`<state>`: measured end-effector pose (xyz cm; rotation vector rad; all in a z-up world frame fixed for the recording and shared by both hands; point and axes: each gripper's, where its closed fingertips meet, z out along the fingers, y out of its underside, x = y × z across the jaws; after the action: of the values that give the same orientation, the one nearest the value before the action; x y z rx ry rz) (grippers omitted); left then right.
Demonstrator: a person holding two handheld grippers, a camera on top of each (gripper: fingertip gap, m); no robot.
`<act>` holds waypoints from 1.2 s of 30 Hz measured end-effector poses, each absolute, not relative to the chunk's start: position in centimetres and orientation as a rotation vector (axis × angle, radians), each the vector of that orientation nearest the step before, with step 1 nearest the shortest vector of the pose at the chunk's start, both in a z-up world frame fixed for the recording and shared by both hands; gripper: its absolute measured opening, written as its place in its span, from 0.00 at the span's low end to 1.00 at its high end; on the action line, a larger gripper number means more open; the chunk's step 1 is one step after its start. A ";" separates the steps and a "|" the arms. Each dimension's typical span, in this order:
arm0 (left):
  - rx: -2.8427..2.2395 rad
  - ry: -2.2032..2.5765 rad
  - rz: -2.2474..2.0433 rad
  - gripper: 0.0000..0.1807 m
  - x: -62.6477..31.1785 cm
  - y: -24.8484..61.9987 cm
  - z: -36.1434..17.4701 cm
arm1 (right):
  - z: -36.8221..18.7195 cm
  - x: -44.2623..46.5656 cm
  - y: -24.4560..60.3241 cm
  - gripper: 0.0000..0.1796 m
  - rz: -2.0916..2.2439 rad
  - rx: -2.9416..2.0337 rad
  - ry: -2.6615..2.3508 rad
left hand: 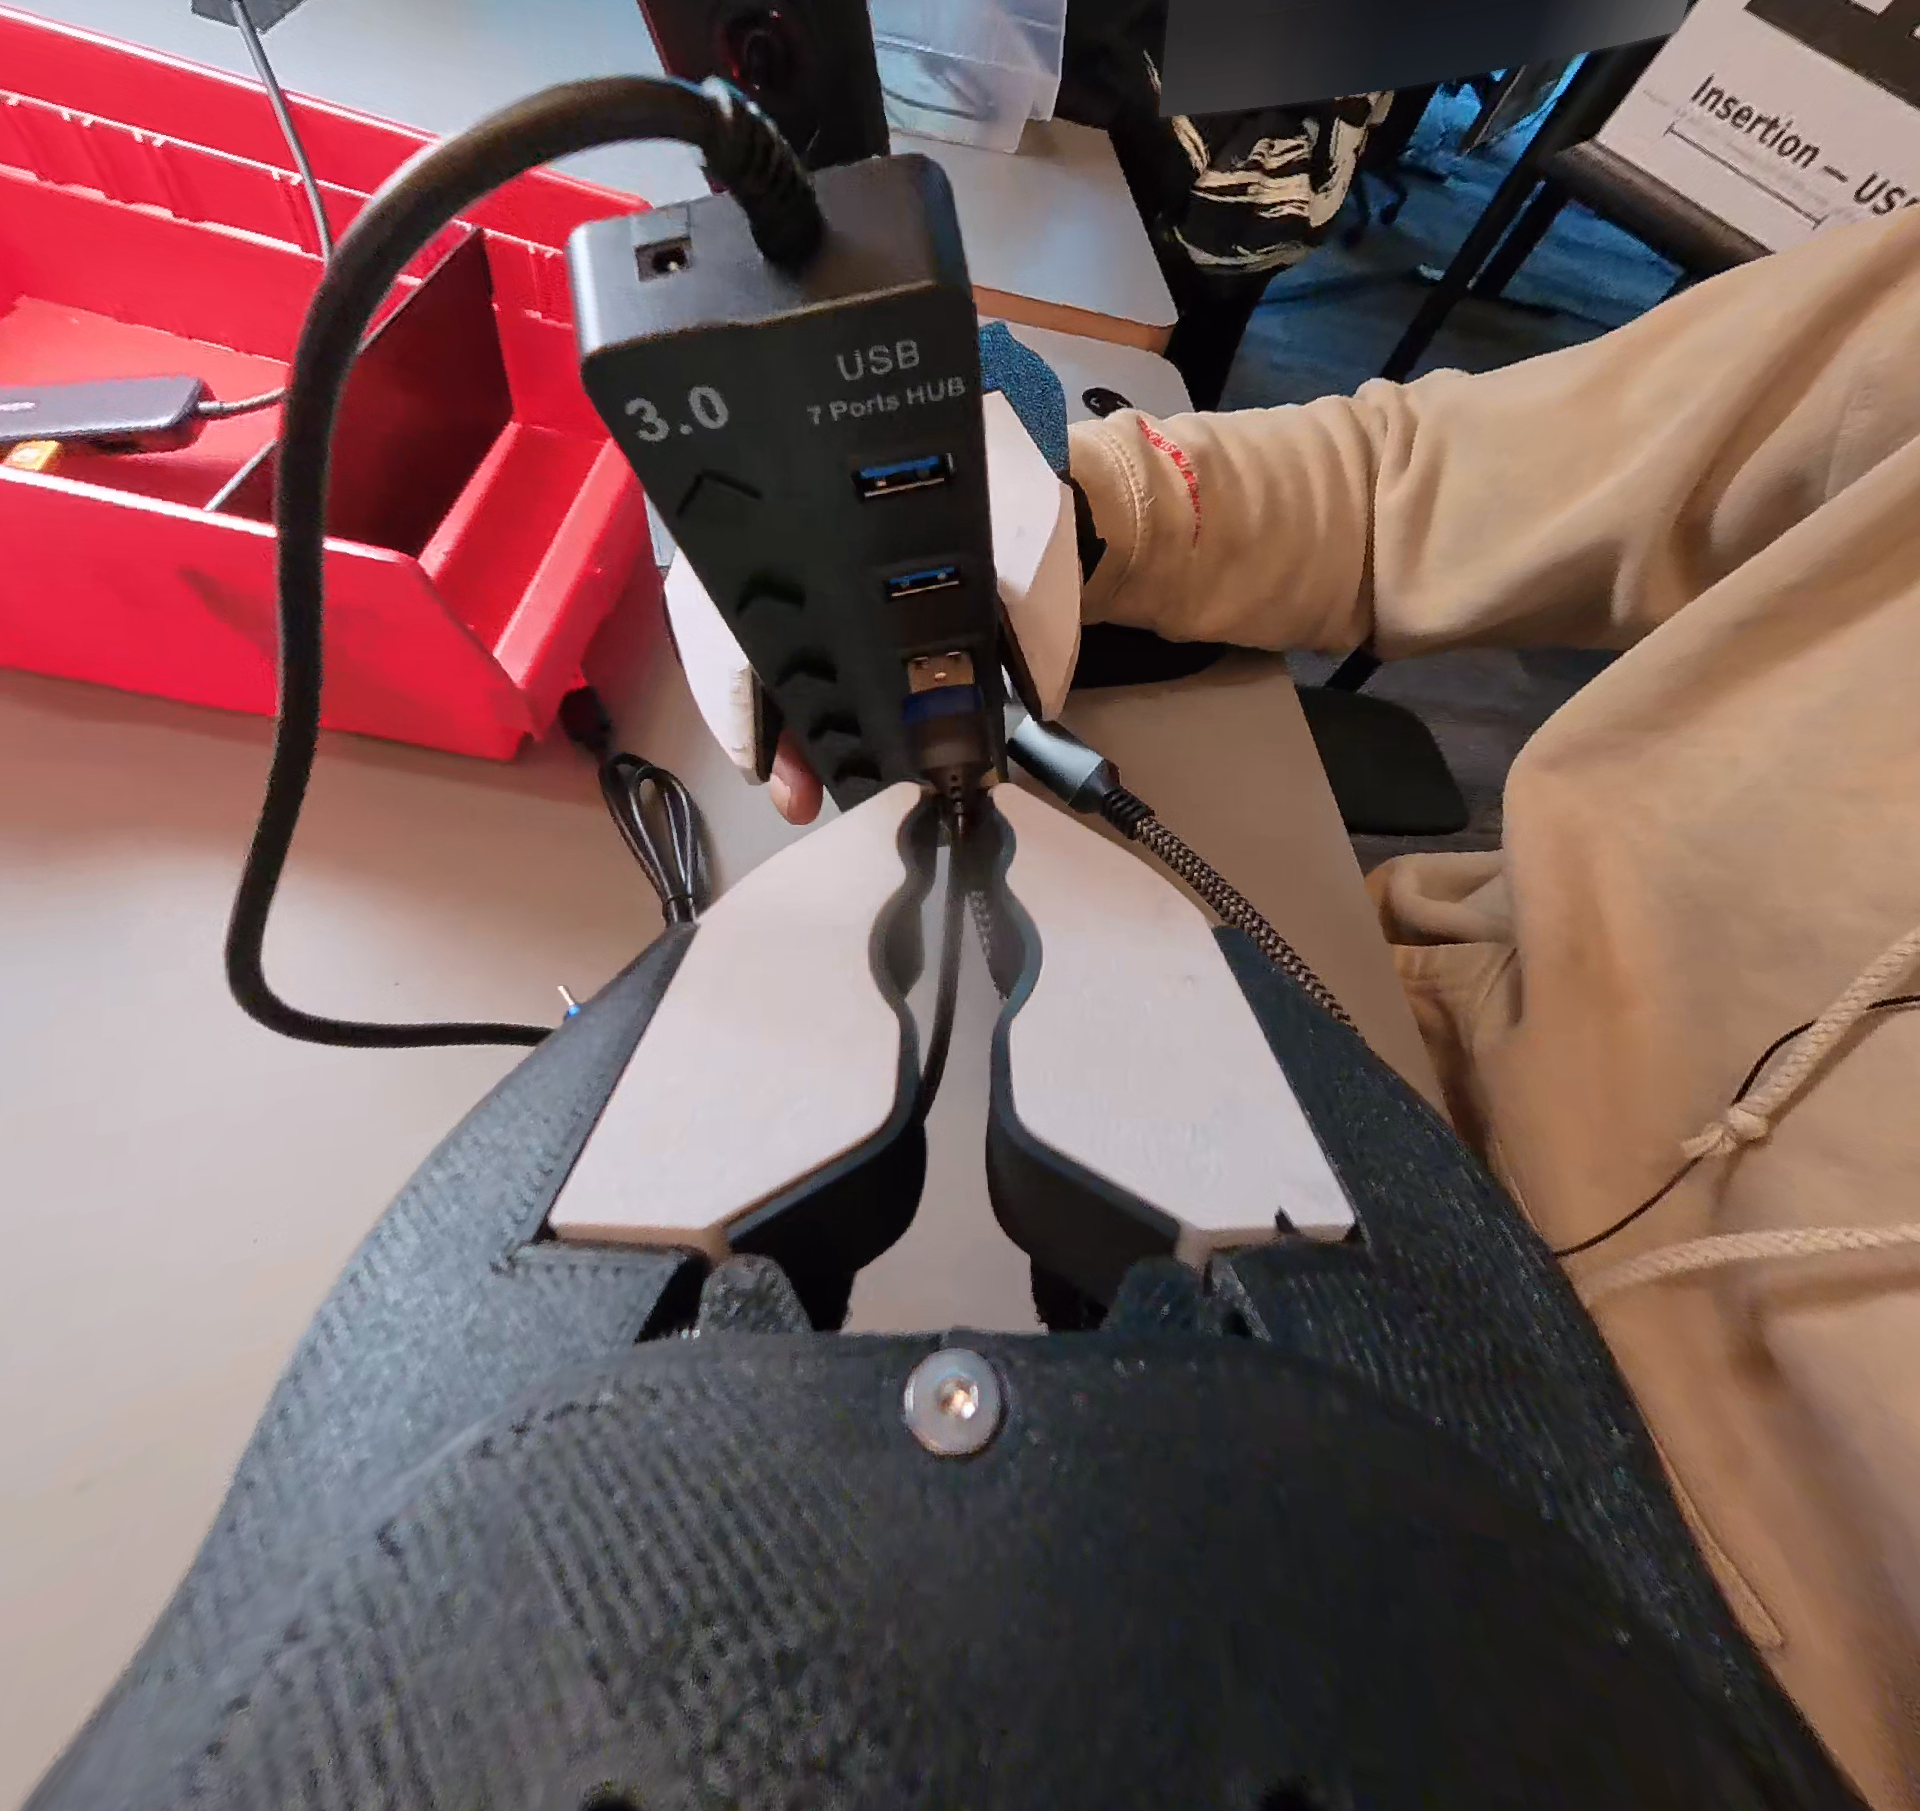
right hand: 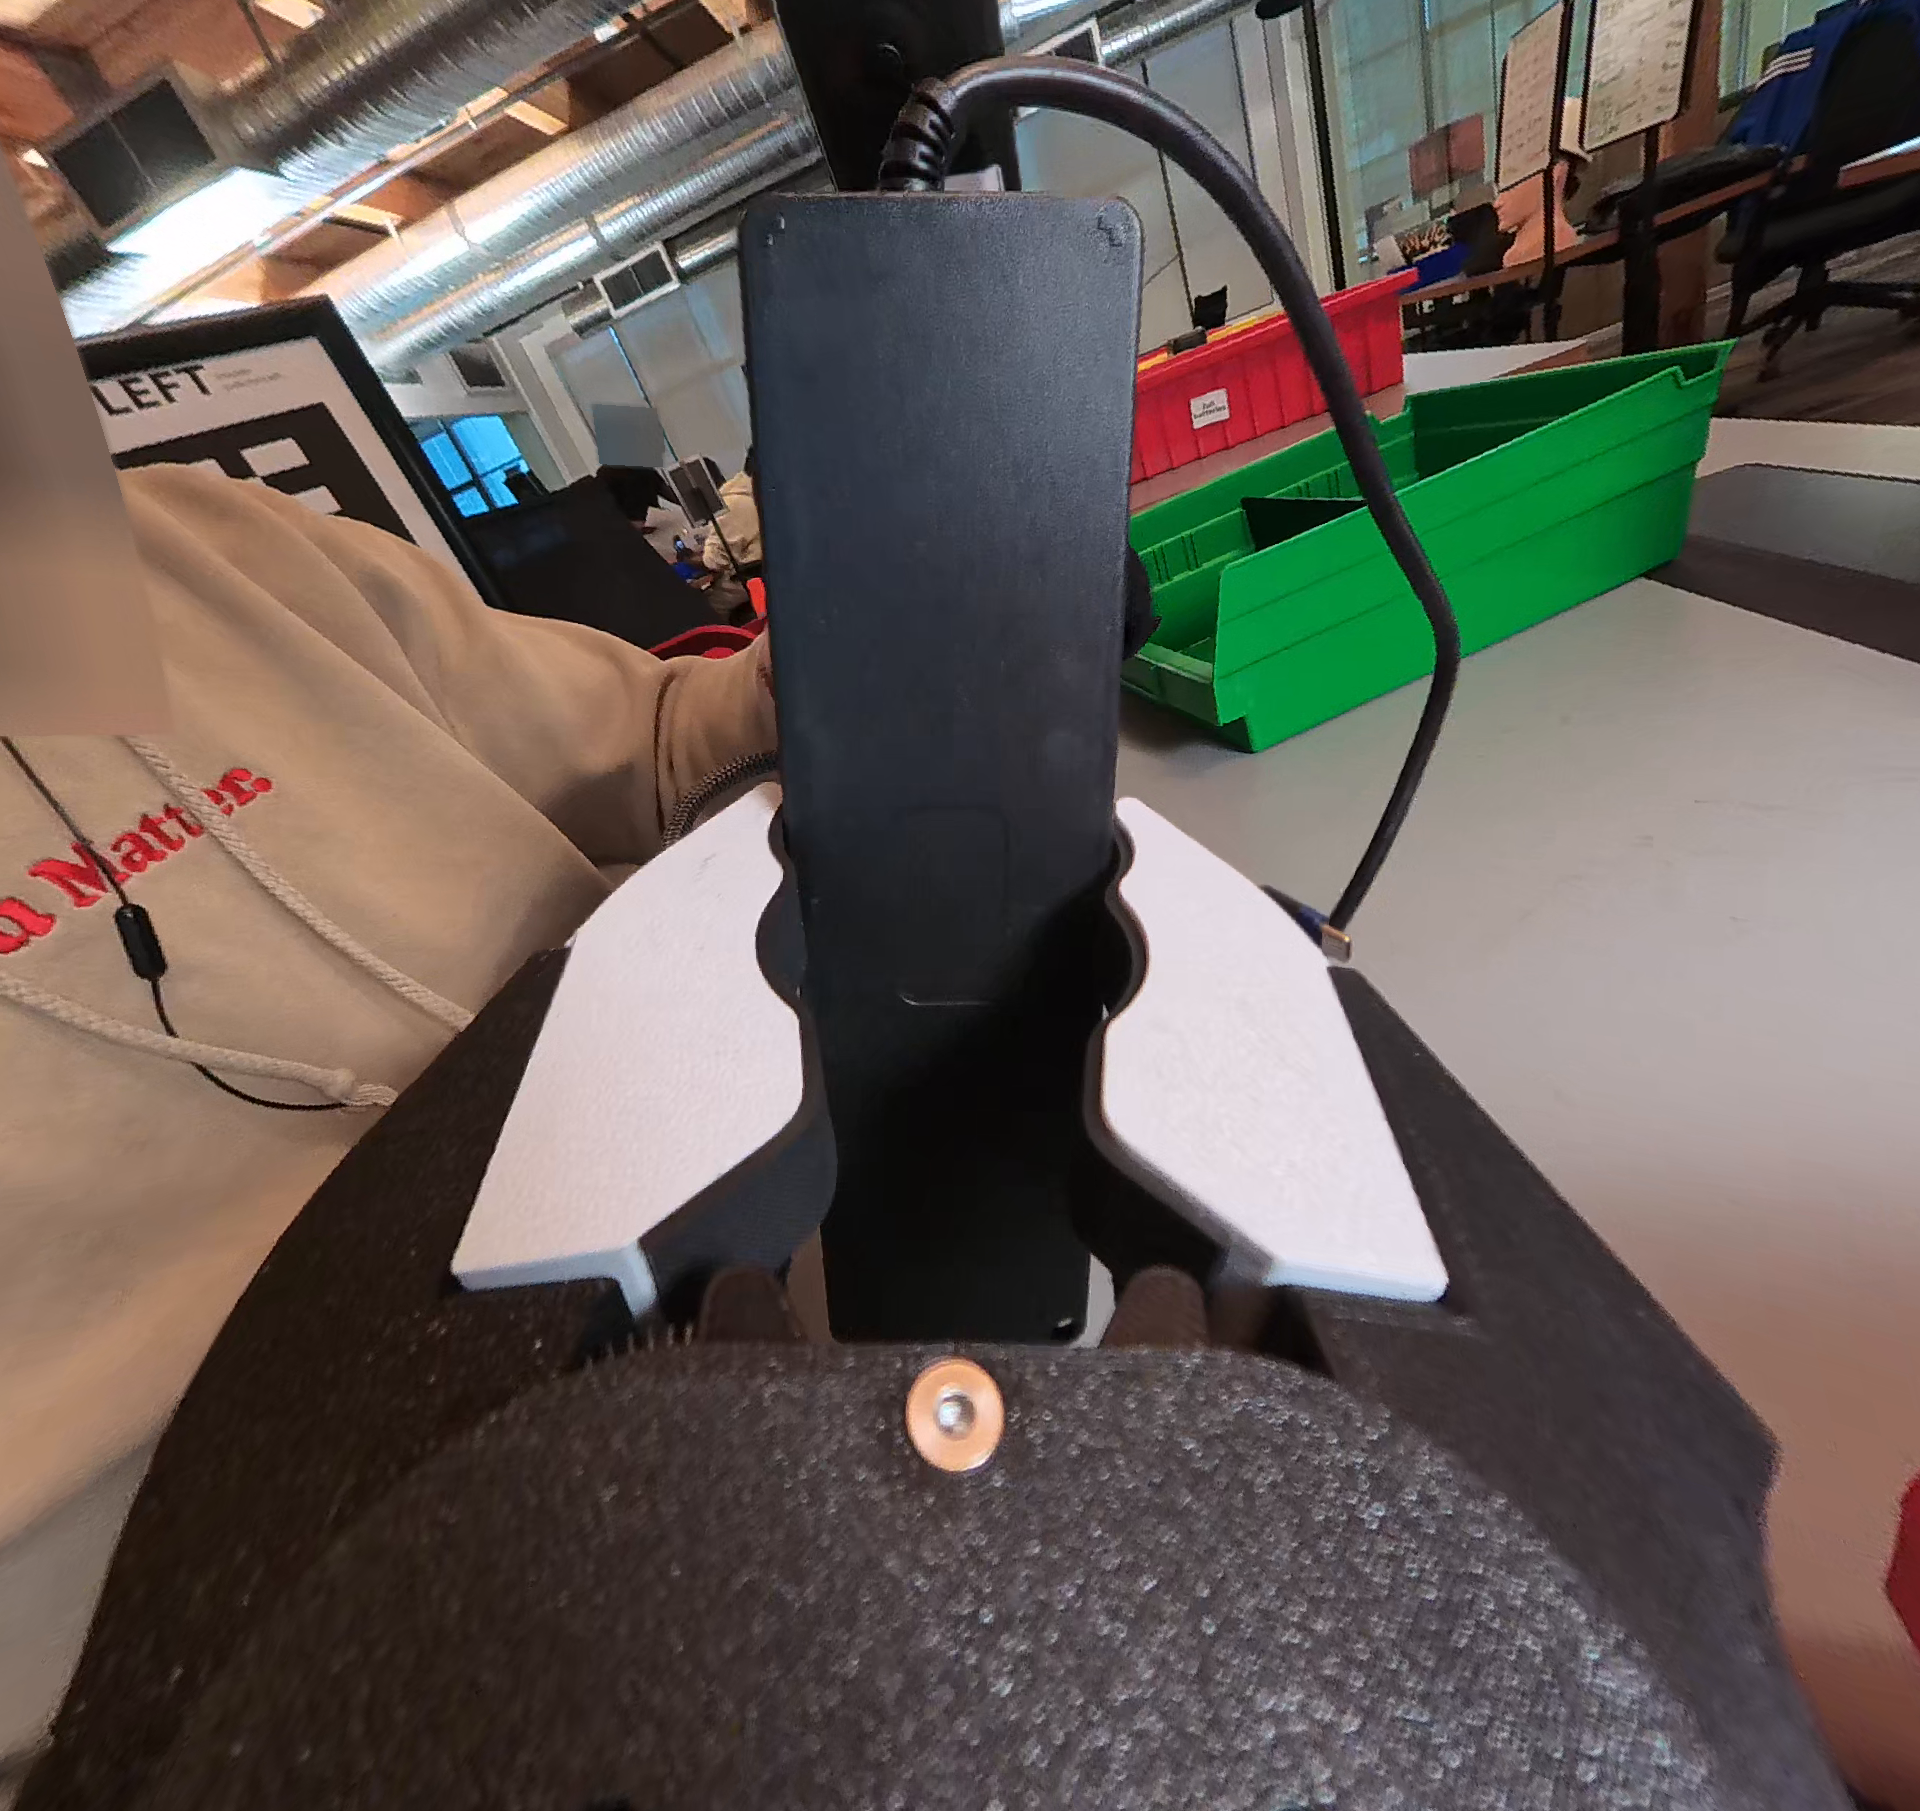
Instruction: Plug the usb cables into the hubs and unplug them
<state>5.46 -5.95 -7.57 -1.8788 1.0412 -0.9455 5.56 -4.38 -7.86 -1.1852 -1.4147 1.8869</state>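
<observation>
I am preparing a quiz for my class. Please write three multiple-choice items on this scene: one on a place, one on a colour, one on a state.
1. Where is the red plastic bin in the left wrist view?
A left of the hub
B right of it
C under it

2. Which colour is inside the empty ports of the black seven-port USB hub?
A yellow
B blue
C white

3. The right gripper is
A open and empty
B shut on the hub
C out of view

Key: A, the bin lies left; B, blue inserts show; B, its jaws clamp the hub's sides.
</observation>
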 end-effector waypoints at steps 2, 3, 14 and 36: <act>-1.884 1.027 -0.950 0.04 5.4 -5.8 -7.6 | -7.9 5.5 -4.3 0.30 1.867 -1.190 -1.418; -1.892 1.018 -0.958 0.04 5.4 -5.8 -7.7 | -8.1 5.5 -4.3 0.30 1.851 -1.196 -1.430; -2.017 1.070 -1.100 0.03 5.1 -7.4 -9.0 | -10.4 5.0 -6.2 0.30 1.760 -1.262 -1.631; -2.037 1.140 -1.035 0.03 6.0 -7.7 -10.9 | -12.5 5.5 -6.8 0.30 1.583 -1.260 -1.800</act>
<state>5.99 -7.68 -10.92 -2.0370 1.1397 -1.0346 5.53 -6.85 -12.53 -1.2598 -1.7998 1.5827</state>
